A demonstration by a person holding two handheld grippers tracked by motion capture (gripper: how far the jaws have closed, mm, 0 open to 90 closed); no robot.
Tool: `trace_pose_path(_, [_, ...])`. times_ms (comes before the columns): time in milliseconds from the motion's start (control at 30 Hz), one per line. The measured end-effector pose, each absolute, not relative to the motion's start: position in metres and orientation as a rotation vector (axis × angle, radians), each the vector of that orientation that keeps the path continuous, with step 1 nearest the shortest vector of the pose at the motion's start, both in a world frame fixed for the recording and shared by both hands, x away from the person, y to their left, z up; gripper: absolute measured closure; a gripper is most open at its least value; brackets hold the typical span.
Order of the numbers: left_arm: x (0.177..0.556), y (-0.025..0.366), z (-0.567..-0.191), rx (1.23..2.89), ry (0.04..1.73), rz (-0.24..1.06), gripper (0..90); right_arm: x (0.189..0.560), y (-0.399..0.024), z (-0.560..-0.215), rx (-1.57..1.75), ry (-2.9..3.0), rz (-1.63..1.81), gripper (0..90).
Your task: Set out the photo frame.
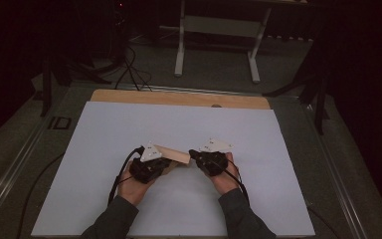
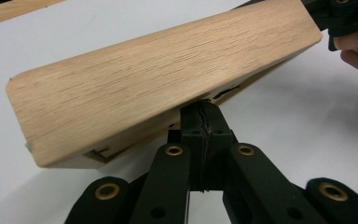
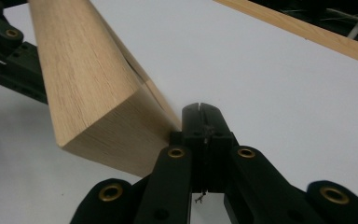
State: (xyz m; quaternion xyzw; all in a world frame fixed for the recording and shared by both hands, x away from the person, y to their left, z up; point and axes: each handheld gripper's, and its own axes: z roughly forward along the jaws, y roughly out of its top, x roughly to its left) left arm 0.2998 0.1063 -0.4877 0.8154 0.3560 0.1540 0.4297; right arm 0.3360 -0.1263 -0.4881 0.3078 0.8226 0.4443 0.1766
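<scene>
Nearest to the person, the two hands hold the grippers low over the white sheet (image 1: 104,149) that covers the table. The left gripper (image 2: 204,108) has its jaws pressed fully together, with the tips under the lower edge of the wooden box (image 2: 158,79). The right gripper (image 3: 202,112) is also fully closed, its tips against the corner at the other end of the box. The box sits between the two grippers, near the middle of the sheet, tilted with one long edge lifted.

I think the step is to tip or turn the box with closed tips. To do it well, both ends should push evenly and slowly, so the box does not slip off the narrow tips. Farther away, the wooden edge of the table (image 1: 179,98) is well apart from the work.
</scene>
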Motion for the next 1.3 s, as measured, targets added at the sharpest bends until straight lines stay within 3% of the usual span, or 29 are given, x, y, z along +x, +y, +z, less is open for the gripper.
trace_pose_path(1300, [0.305, 0.111, -0.489, 2.048, 0.917, 0.418, 89.2, 0.32, -0.116, -0.487, 0.775, 2.373, 1.262, 89.9])
